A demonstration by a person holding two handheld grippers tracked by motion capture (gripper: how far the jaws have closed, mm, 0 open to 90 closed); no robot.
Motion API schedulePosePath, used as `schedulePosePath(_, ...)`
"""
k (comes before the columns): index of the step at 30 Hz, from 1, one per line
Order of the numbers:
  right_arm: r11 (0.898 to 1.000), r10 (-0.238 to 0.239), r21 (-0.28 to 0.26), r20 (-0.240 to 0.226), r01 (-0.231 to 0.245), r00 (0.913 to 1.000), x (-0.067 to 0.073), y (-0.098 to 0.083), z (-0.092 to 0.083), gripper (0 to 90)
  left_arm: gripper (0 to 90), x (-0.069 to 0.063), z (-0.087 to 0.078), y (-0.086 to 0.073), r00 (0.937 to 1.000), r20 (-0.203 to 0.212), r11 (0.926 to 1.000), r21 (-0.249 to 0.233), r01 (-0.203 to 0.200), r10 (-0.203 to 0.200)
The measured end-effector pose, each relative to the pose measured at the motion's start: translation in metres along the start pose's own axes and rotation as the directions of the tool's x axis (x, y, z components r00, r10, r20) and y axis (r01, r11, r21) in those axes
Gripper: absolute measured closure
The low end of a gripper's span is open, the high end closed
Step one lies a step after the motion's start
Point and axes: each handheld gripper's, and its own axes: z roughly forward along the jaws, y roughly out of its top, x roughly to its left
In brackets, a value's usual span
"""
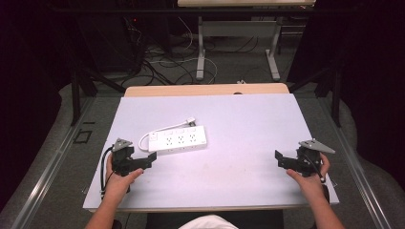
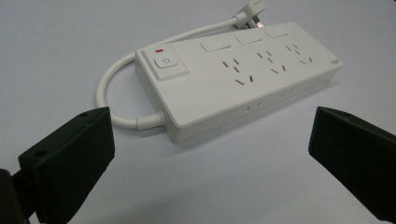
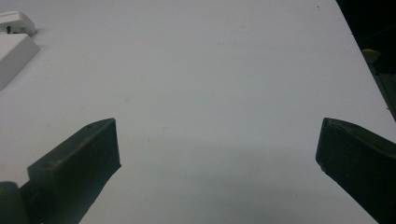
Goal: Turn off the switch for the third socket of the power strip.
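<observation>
So the worktop (image 1: pixel 248 143) is a flat, matte pale sheet laid over a wooden top whose edge peeks out at 12 o'clock, and the one item on it is a white power strip (image 1: pixel 177 140), sitting a bit toward 9 o'clock from centre. It's a smooth plastic slab, rectangular with rounded corners, three socket groups in a row (image 2: pixel 268 63), a rocker switch above each, and a square power button (image 2: pixel 165 61) with a little red mark at the near end. Its thick white cord (image 2: pixel 114 100) loops out of that end and curls back along the far side to the plug (image 2: pixel 252 10). The left hand-held gripper (image 1: pixel 143 161) sits at about 8 o'clock, hand wrapped around the body, jaws spread wide and pointed at the strip, just short of it, touching nothing. The right hand-held gripper (image 1: pixel 282 160) is over at 4 o'clock, well apart from the strip, jaws also wide apart over bare surface, aimed inward.
</observation>
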Motion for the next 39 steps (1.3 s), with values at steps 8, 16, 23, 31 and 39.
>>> schedulePosePath(8, 1.0, -0.029, 0.01, -0.033, 0.03, 0.999, 0.008, -0.002, 0.0, 0.0, 0.3, -0.009, -0.005, 0.002, 0.9987, -0.003, 0.9987, 0.007, -0.051, 0.051)
schedulePosePath(16, 0.999, -0.042, 0.006, -0.047, 0.042, 0.998, 0.013, -0.002, 0.0, 0.0, 2.5, -0.011, -0.004, 0.001, 0.9989, 0.021, 0.999, -0.01, -0.043, 0.043)
schedulePosePath(23, 0.998, -0.057, 0.002, -0.066, 0.058, 0.9961, 0.017, -0.002, 0.003, 0.2, 2.4, -0.015, -0.006, 0.003, 0.9984, 0.037, 0.999, -0.01, -0.043, 0.043)
schedulePosePath(31, 0.999, -0.052, -0.004, -0.069, 0.052, 0.9962, 0.019, 0.0, 0.003, 1.4, 3.0, -0.023, -0.007, 0.008, 0.9976, 0.057, 0.9992, -0.017, -0.037, 0.038)
schedulePosePath(39, 0.999, -0.054, -0.002, -0.07, 0.054, 0.9961, 0.024, 0.0, 0.001, 3.2, 10.8, -0.032, -0.008, 0.017, 0.9982, 0.042, 0.9991, -0.011, -0.042, 0.042)
